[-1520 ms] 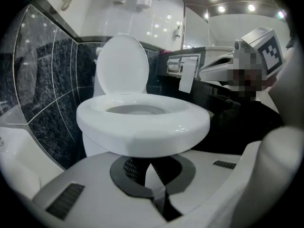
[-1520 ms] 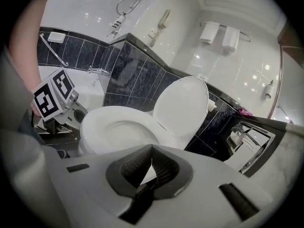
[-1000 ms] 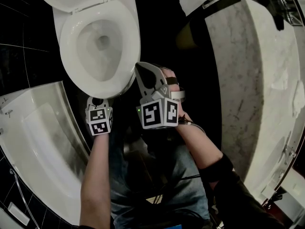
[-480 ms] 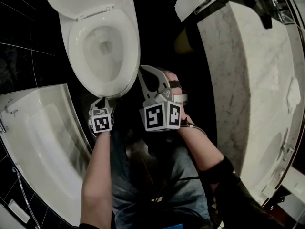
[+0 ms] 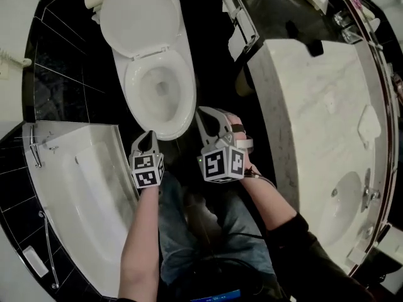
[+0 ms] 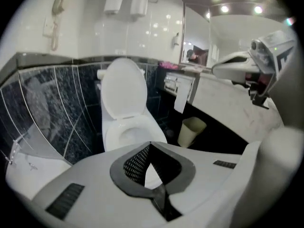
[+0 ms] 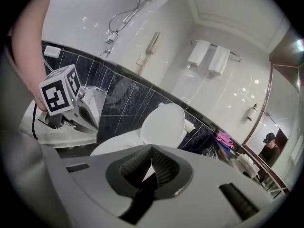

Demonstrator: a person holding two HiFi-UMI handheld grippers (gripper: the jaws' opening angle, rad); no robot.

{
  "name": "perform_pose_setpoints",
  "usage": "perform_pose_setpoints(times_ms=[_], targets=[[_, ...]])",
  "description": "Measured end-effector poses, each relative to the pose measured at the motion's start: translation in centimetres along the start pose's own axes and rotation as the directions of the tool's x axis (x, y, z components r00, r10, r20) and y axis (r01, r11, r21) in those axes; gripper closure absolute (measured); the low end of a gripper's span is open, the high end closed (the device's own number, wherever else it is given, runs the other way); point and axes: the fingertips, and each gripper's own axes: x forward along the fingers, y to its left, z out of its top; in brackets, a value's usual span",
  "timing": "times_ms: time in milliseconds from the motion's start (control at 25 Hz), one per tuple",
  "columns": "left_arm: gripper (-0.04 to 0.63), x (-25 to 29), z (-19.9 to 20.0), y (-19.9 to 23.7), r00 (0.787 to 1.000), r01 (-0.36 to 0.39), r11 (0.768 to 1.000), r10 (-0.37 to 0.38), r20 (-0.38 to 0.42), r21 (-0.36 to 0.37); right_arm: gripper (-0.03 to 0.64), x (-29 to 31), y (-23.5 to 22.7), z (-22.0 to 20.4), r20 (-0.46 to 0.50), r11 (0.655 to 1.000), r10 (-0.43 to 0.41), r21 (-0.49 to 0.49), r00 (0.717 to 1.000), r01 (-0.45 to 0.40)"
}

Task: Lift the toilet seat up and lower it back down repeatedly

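Note:
The white toilet stands against the black tiled wall, its lid [image 5: 135,27] raised upright and the seat [image 5: 161,93] lying flat on the bowl. Both grippers hang in the air in front of the bowl, touching nothing. My left gripper [image 5: 150,137] is just off the bowl's front rim, jaws shut and empty. My right gripper [image 5: 204,115] is to the right of the rim, also shut and empty. In the left gripper view the lid [image 6: 124,91] and seat [image 6: 134,129] lie ahead beyond the closed tips [image 6: 150,146]. The right gripper view shows the lid [image 7: 164,122] past its closed tips [image 7: 152,148].
A white bathtub [image 5: 75,194] lies to the left. To the right is a marble vanity counter [image 5: 315,124] with a sink basin [image 5: 343,209]. A pale waste bin [image 6: 191,131] stands between toilet and vanity. Paper holders [image 5: 236,24] hang on the vanity's side.
Both grippers have lifted up and away from the bowl's front rim. The toilet now looks smaller and further off, and more of the room is in view.

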Motion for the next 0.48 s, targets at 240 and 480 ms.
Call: perform_pose_setpoints(times_ms=[240,480], targets=[[0.611,-13.9,14.8,-1.8,0.973,-0.025,0.999,0.013,0.231,0.048,0.598,-7.2,-4.9,9.0,0.078,0.979,0.002,0.204,0.997,-0.017],[0.611,-26.5,23.6,-4.8,0.924,-0.034,0.997,0.004,0.383,0.071,0.598,-14.7,-9.1,15.1,0.154,0.940,0.006,0.337,0.988,-0.059]])
